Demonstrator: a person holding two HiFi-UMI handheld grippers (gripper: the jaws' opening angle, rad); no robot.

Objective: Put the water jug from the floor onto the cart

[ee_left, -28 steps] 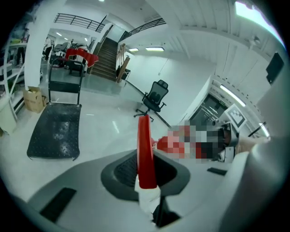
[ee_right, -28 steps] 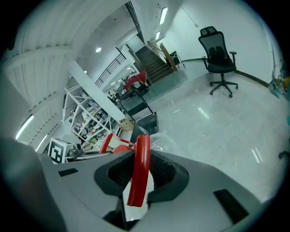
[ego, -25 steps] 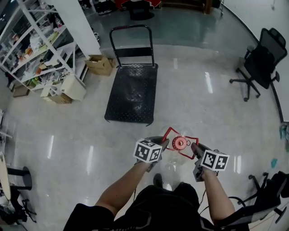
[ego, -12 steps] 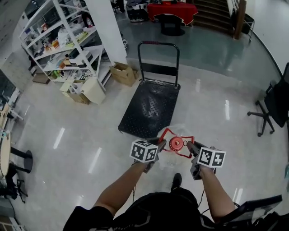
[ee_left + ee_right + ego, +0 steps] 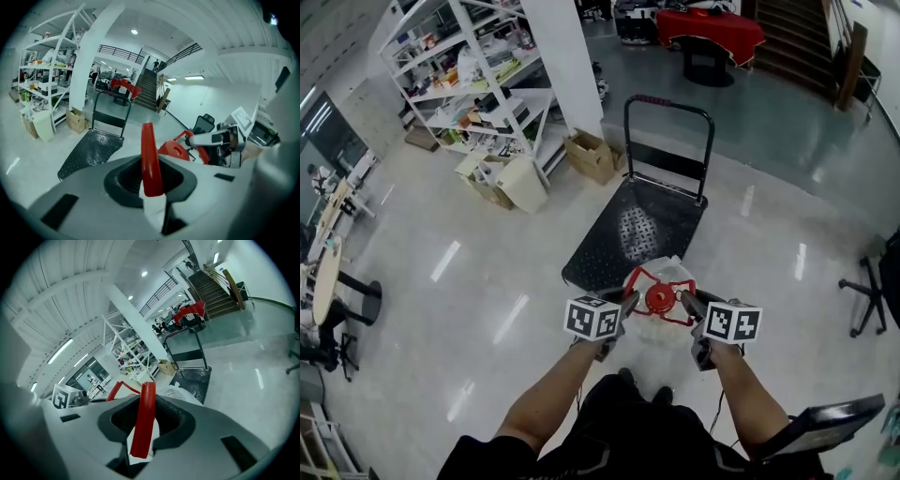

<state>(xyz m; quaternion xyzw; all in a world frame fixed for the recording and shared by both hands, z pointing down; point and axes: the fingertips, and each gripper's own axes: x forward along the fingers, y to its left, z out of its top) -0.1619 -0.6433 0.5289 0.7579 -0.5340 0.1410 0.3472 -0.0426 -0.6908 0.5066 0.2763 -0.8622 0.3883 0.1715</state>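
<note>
In the head view, you hold the water jug (image 5: 659,299) in the lower middle of the frame, just below the near edge of the black cart (image 5: 642,225). Your left gripper (image 5: 630,300) is on the jug's left side and your right gripper (image 5: 685,299) is on its right side.

In the left gripper view, the jaws pinch the jug's red handle (image 5: 151,159) in the middle of the frame.

In the right gripper view, the jaws pinch the red handle too, low in the middle.
</note>
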